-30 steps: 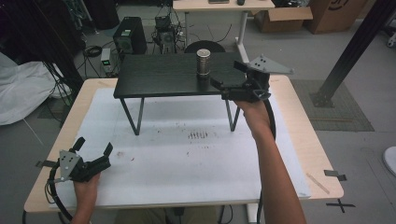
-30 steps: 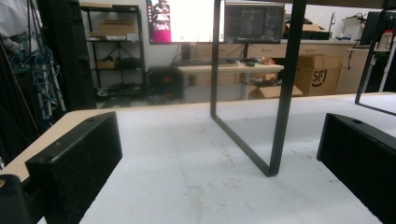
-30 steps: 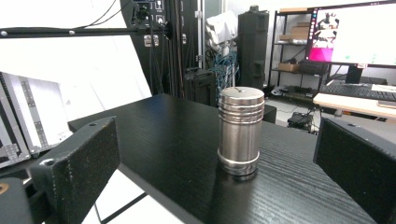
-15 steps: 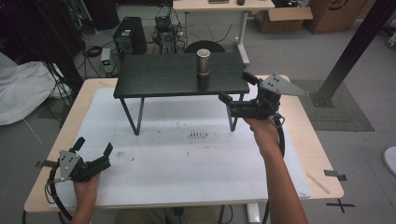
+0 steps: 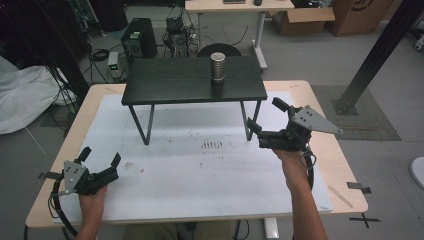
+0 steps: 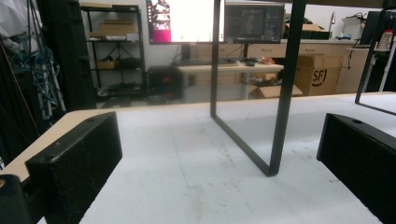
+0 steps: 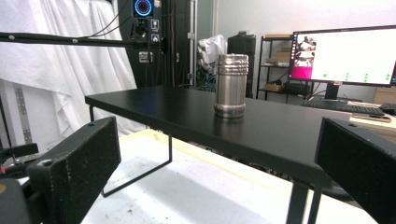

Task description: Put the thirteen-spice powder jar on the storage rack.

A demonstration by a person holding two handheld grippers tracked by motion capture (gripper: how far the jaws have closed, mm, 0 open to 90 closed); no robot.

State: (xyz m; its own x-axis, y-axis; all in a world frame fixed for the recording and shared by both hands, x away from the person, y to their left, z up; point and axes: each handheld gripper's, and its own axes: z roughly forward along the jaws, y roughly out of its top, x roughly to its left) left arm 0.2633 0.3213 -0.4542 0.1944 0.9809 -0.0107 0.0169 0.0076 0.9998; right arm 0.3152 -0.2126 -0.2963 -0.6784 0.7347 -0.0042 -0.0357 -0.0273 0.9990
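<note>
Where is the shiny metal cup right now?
The metal cup stands upright on the black shelf, toward its right end in the high view, with the open right gripper lower down off the shelf's right end.

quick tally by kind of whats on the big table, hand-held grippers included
metal can: 1
black stand: 1
white mat: 1
hand-held grippers: 2, left and right, both open and holding nothing
total: 5
</note>
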